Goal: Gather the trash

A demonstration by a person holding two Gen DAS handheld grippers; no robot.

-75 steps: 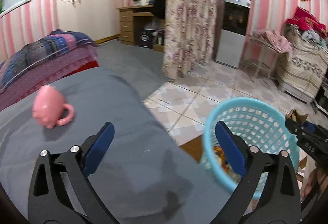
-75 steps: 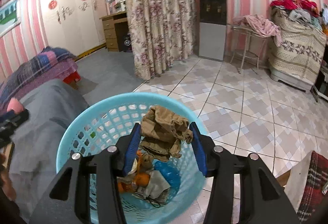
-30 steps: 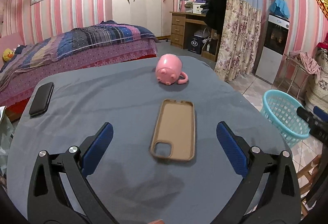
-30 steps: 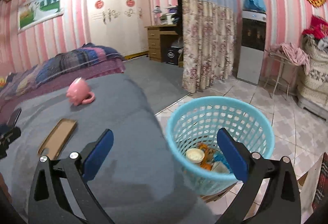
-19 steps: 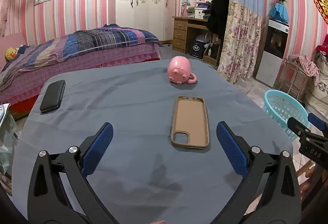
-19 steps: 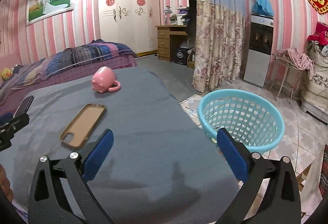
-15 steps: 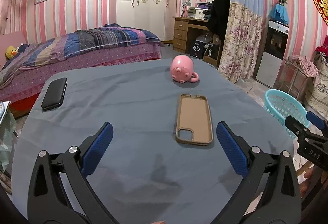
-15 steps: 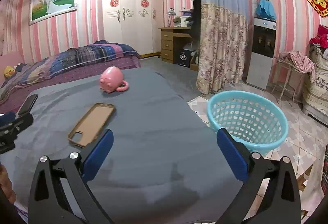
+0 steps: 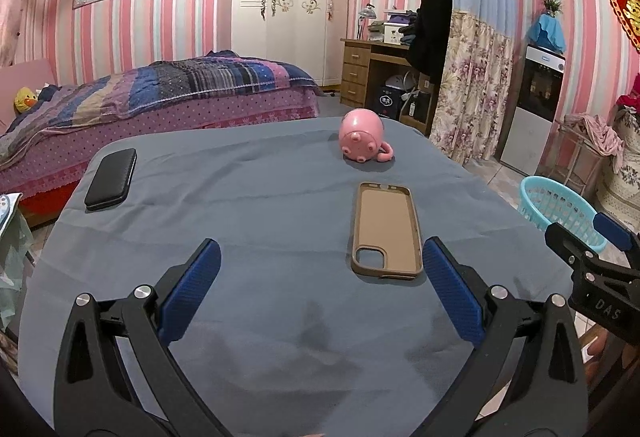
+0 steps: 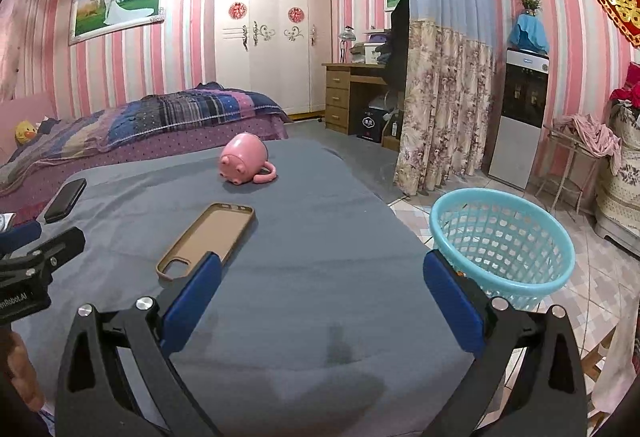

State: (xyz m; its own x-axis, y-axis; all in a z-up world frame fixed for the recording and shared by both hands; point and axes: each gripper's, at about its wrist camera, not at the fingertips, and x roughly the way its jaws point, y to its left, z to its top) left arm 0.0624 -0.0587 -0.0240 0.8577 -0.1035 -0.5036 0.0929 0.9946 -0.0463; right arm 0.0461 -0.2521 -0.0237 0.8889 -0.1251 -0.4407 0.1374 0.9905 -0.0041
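A light blue plastic basket (image 10: 504, 237) stands on the tiled floor to the right of the grey-covered table (image 10: 312, 237); it also shows in the left wrist view (image 9: 556, 209). Its inside is hidden from here. My left gripper (image 9: 320, 289) is open and empty above the near part of the table. My right gripper (image 10: 320, 297) is open and empty over the table's near right part, left of the basket. No loose trash shows on the table.
On the table lie a tan phone case (image 9: 386, 231), a pink pig mug on its side (image 9: 362, 141) and a black phone (image 9: 111, 179). A bed (image 9: 160, 97) stands behind, with a desk (image 9: 372, 69) and curtain (image 9: 472, 97) at the back right.
My right gripper let the brown crumpled trash go into the basket and opened. Both grippers then pulled back from the basket over the table, and the view has settled.
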